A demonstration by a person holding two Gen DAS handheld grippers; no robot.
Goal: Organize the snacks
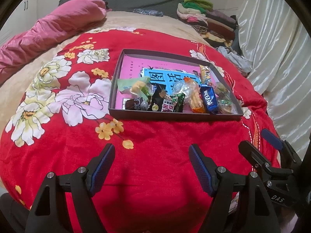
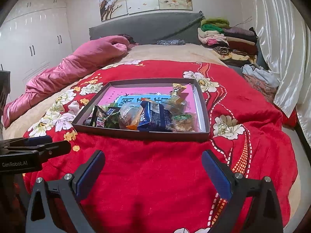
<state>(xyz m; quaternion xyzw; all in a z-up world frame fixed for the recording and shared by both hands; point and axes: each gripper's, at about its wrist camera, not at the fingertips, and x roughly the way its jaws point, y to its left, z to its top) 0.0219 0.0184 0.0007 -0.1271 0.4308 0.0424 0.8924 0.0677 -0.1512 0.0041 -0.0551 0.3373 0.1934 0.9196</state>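
Left gripper (image 1: 151, 167), seen from its own wrist camera, hangs released above a red floral velvet bedspread (image 1: 155, 139), its two blue-padded fingers (image 1: 102, 168) spread wide with nothing between them. Straight ahead of it, well apart, lies a shallow dark grey cardboard tray (image 1: 175, 115) lined with pink and blue printed paper. Wrapped snacks are heaped along the tray's near edge: a black and green packet (image 1: 169, 102) ahead and slightly right, a blue wafer bar wrapper (image 1: 210, 99) further right, an orange-ended clear packet (image 1: 194, 99) between them, and a pale green wrapped sweet (image 1: 132, 86) ahead and left. The right gripper (image 1: 266, 149) shows at this gripper's right side.

Right gripper (image 2: 153, 167), from its own camera, is likewise released and empty, fingers (image 2: 216, 174) wide over the bedspread (image 2: 155, 165). The tray (image 2: 143, 135) sits ahead of it, the blue wrapper (image 2: 155, 114) almost dead ahead, a clear bag of brown snacks (image 2: 130, 114) just left of that, the black and green packet (image 2: 102, 119) further left. The left gripper (image 2: 38, 145) pokes in at far left.

Judging from this, nothing lies loose on the bed, so the likely step is sorting the heap within the tray. To do it well, take the topmost packet by one free crimped end, close gently so nothing crushes, and lift straight up clear of the wall. Soft bedding may let the tray tilt under a downward push.
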